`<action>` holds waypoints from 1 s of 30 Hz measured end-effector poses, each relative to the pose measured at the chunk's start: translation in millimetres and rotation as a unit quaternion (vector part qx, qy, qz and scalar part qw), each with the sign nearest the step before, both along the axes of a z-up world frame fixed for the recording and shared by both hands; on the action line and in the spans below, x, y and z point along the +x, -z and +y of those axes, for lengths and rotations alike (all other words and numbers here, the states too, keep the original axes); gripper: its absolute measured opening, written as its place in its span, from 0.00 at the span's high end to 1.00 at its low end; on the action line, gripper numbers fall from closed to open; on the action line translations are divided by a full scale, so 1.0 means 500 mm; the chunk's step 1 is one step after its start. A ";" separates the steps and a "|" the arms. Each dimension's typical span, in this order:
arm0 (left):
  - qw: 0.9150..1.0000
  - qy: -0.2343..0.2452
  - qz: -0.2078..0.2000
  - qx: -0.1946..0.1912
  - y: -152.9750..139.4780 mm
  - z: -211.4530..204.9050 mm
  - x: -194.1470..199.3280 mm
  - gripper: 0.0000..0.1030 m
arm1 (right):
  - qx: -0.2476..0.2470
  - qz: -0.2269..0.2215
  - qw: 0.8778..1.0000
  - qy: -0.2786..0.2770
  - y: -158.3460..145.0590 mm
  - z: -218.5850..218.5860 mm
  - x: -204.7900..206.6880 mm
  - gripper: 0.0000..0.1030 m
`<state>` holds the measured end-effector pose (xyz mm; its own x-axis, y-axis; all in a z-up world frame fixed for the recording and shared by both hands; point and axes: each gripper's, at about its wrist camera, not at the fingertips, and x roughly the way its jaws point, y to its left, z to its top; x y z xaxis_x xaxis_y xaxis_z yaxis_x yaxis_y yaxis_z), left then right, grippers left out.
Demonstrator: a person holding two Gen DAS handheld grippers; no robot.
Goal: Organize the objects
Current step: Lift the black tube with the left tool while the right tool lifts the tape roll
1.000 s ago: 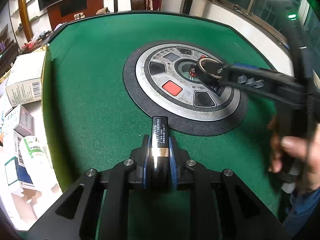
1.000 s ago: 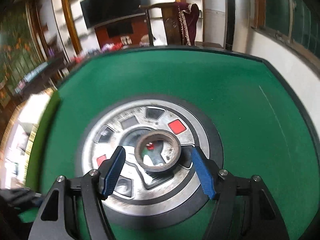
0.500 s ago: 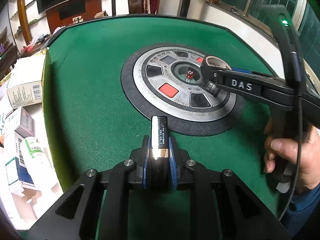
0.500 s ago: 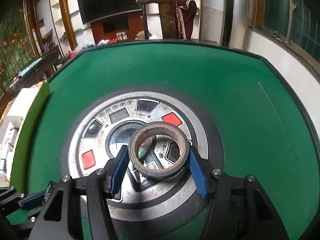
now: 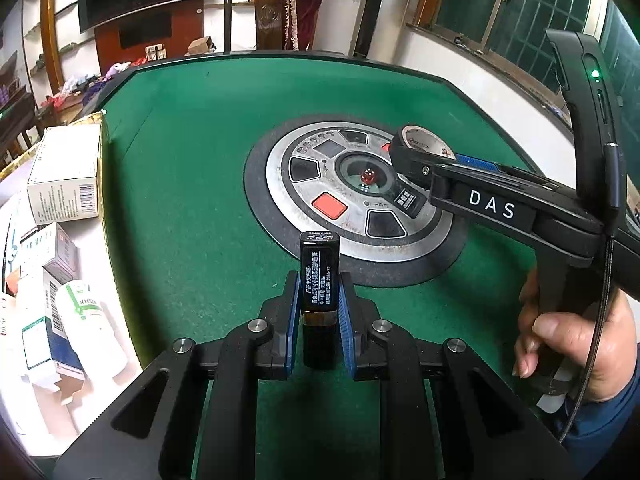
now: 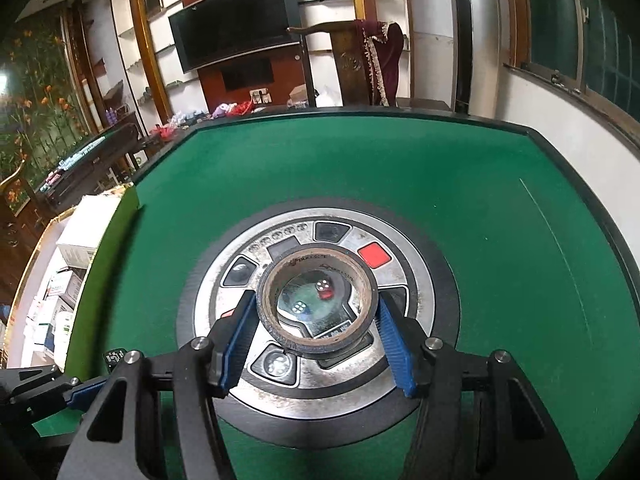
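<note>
Since the earlier frame the right tool (image 6: pixel 316 334) has clamped the tape roll (image 6: pixel 316 304) and lifted it above the surface's (image 6: pixel 460 184) centre dial (image 6: pixel 412 344); carry it level, while the left tool (image 5: pixel 319 320) grips its black tube (image 5: pixel 319 276).

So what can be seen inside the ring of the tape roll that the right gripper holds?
Through the tape roll in the right gripper, a red die and a blue one show under the console's dome. The roll's wall covers the dome's rim.

Even, fairly bright daylight enters from the windows (image 5: pixel 516 20) at far right. The green worktop (image 5: pixel 192 152) shows soft shadows and no harsh glare. Fisheye bending curves the edges, corners go black; the far room is slightly soft.
</note>
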<state>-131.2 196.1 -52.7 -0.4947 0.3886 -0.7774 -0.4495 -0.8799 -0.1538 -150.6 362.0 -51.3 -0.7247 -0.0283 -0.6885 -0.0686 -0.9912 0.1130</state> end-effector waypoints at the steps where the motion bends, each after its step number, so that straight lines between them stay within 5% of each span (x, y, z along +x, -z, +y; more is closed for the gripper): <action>1: 1.000 0.000 0.001 0.001 -0.001 0.000 0.001 0.84 | 0.001 0.001 1.000 -0.001 -0.002 -0.003 0.000 0.43; 30: 0.998 -0.012 0.052 0.027 -0.070 -0.045 0.030 0.84 | 0.010 0.041 0.999 -0.033 -0.044 -0.056 0.034 0.43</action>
